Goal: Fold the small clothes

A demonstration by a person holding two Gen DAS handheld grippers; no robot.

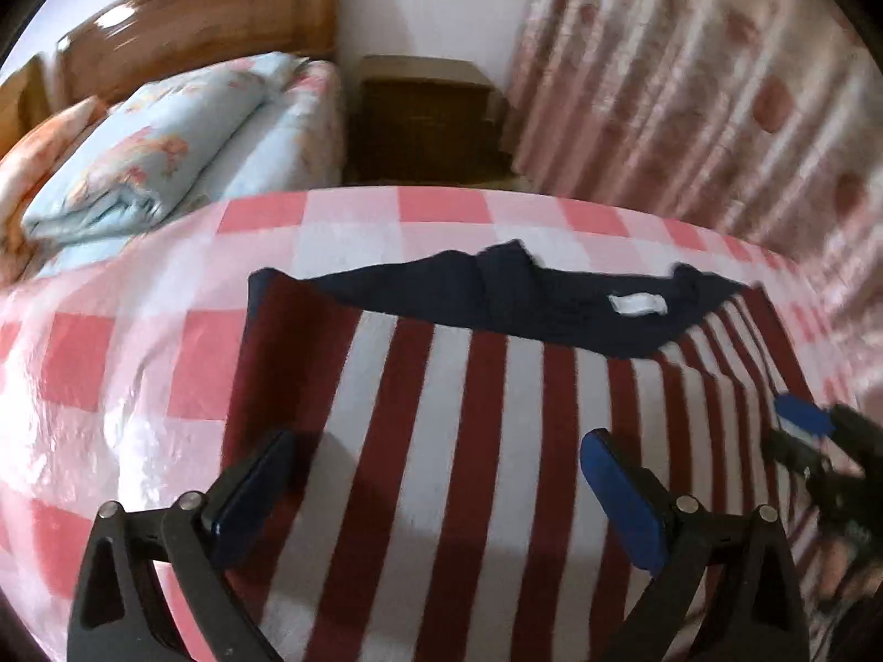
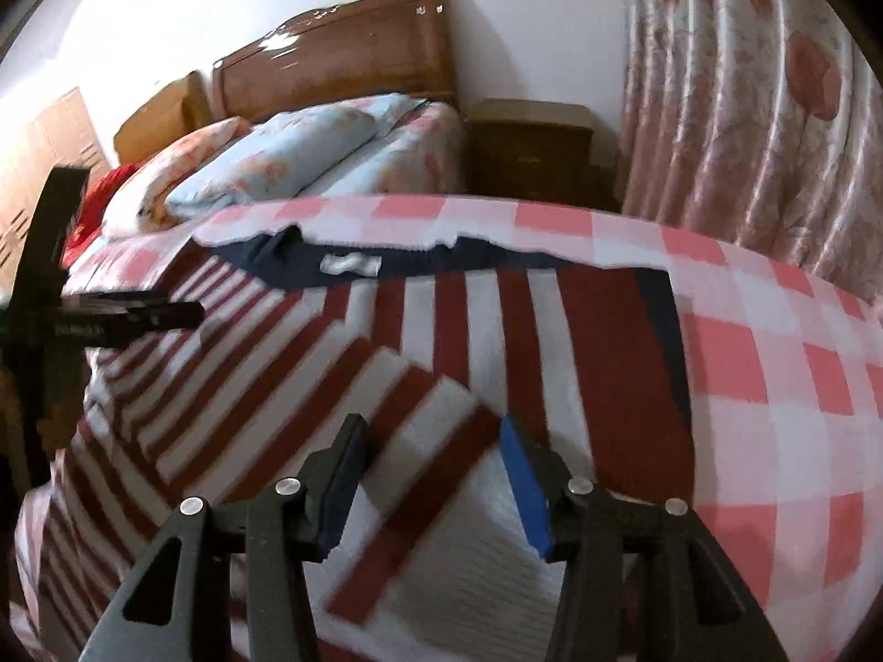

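The striped shirt (image 1: 469,441) lies flat on the checked cloth (image 1: 110,358), its navy collar (image 1: 524,303) at the far edge, ahead of both grippers. The left gripper (image 1: 436,474) hangs over the shirt's middle, jaws wide apart with nothing between them; the shirt's left edge is just beside its left finger, with bare cloth beyond. The right gripper (image 2: 433,469) has its jaws apart over a folded-in sleeve (image 2: 408,441), pads not pressing. To its right, past the shirt's edge, the cloth lies bare.

Both of your wrist cameras look steeply down, close over the striped garment (image 1: 419,386) on the checked bed cover (image 2: 772,364); both views share the headboard (image 2: 342,60) and curtain (image 1: 690,83).
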